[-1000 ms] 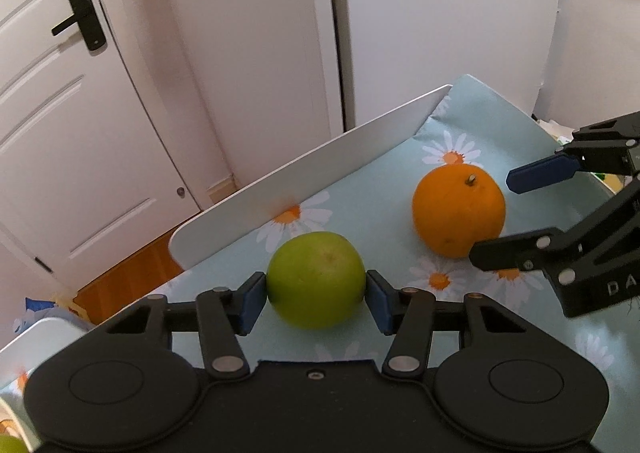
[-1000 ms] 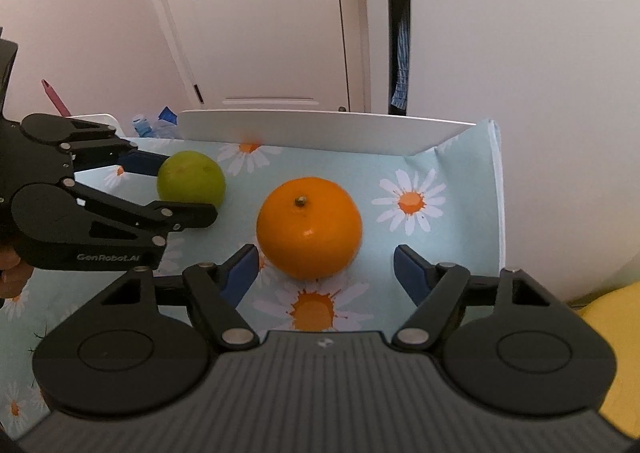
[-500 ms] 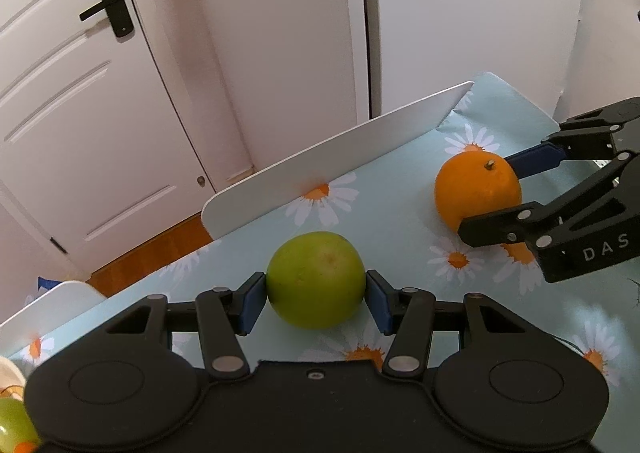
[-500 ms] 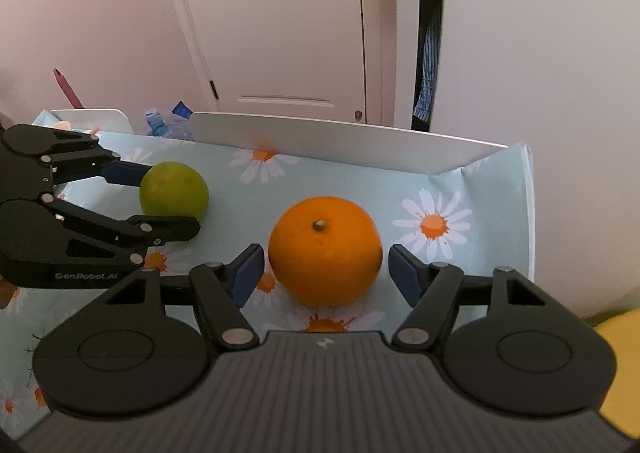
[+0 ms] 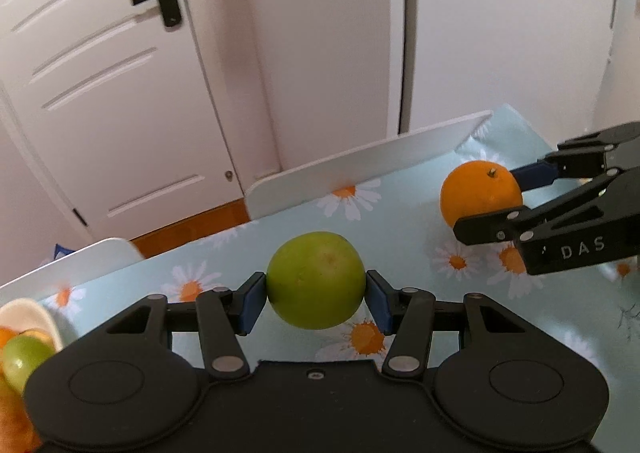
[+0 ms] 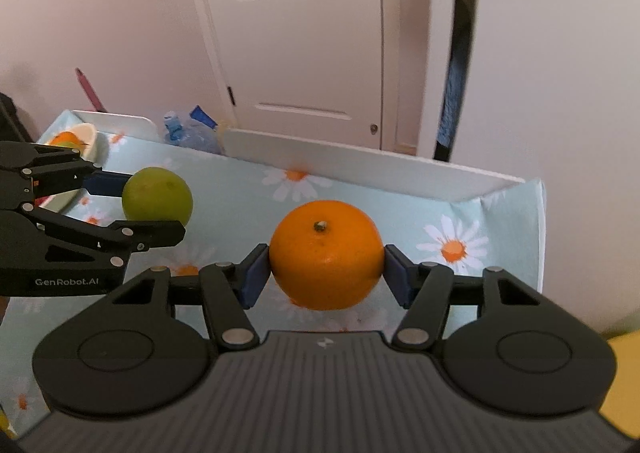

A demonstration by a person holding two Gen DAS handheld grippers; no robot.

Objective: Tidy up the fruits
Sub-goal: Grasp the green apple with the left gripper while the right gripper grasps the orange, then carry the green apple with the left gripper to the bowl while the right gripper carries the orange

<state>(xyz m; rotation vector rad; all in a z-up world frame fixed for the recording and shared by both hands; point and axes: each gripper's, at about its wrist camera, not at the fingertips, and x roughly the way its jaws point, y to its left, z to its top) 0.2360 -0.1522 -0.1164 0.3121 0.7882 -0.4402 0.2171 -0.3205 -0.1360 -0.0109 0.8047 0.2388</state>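
Note:
My left gripper (image 5: 316,303) is shut on a green apple (image 5: 316,280) and holds it above the daisy-print tablecloth (image 5: 400,221). The apple also shows in the right wrist view (image 6: 157,199). My right gripper (image 6: 325,279) is shut on an orange (image 6: 326,255), both blue pads against its sides; it also shows in the left wrist view (image 5: 480,195). A cream bowl (image 5: 30,319) holding green and orange fruit sits at the table's left end, also in the right wrist view (image 6: 86,137).
A white chair back (image 6: 360,167) stands along the table's far edge, a second one (image 5: 80,259) farther left. A white door (image 5: 100,73) and wall are behind. A crumpled plastic bottle (image 6: 192,131) lies beyond the table.
The right gripper has closed onto the orange. Both grippers have lifted, and the left one has moved left with the apple, bringing the fruit bowl into view.

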